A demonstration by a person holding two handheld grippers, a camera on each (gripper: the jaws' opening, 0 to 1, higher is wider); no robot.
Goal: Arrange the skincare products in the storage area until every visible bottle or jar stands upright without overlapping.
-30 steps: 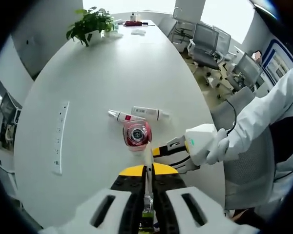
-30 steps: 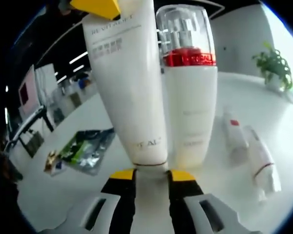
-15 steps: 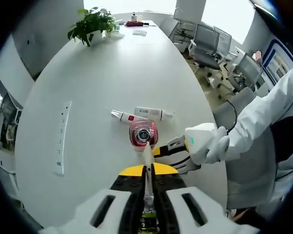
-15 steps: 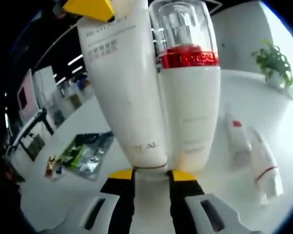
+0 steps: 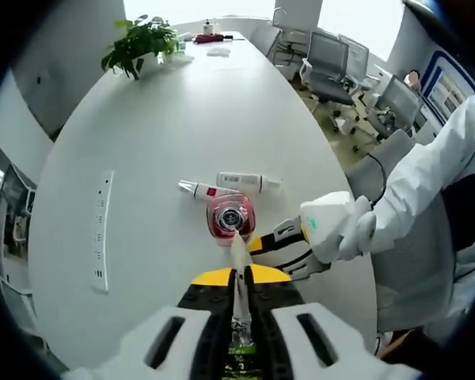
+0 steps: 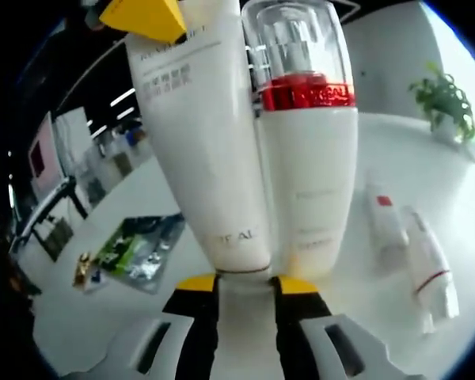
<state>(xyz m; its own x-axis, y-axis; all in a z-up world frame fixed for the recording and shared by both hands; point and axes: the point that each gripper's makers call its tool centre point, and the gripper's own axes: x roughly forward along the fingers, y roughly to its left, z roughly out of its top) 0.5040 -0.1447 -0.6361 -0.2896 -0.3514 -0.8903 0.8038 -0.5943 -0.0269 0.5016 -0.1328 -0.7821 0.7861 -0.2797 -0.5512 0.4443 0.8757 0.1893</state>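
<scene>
Landmark: the pump bottle (image 6: pixel 307 150), upright on the white table (image 5: pixel 174 134), clear cap above a red collar.

A white tube (image 6: pixel 206 134) stands cap-down, touching the pump bottle's side in the right gripper view. Right gripper (image 6: pixel 235 286): jaws closed on the tube's cap end, low down. Left gripper (image 5: pixel 236 279): jaws pinched on the tube's flat top seam; a yellow jaw tip shows at the tube's top in the right gripper view. So the tube is held at both ends, just beside the pump bottle.

Two small tubes (image 5: pixel 226 187) lie flat on the table just beyond the pump bottle, side by side, not yet stood up. A potted plant (image 5: pixel 136 46) sits far beyond it.

Step in hand, as I judge it: settling the tube upright. Best to square the cap flat on the table, ease it off the pump bottle so neither leans, then let go at the top first and watch for tipping; narrow base, tall body, likely wobbly.
</scene>
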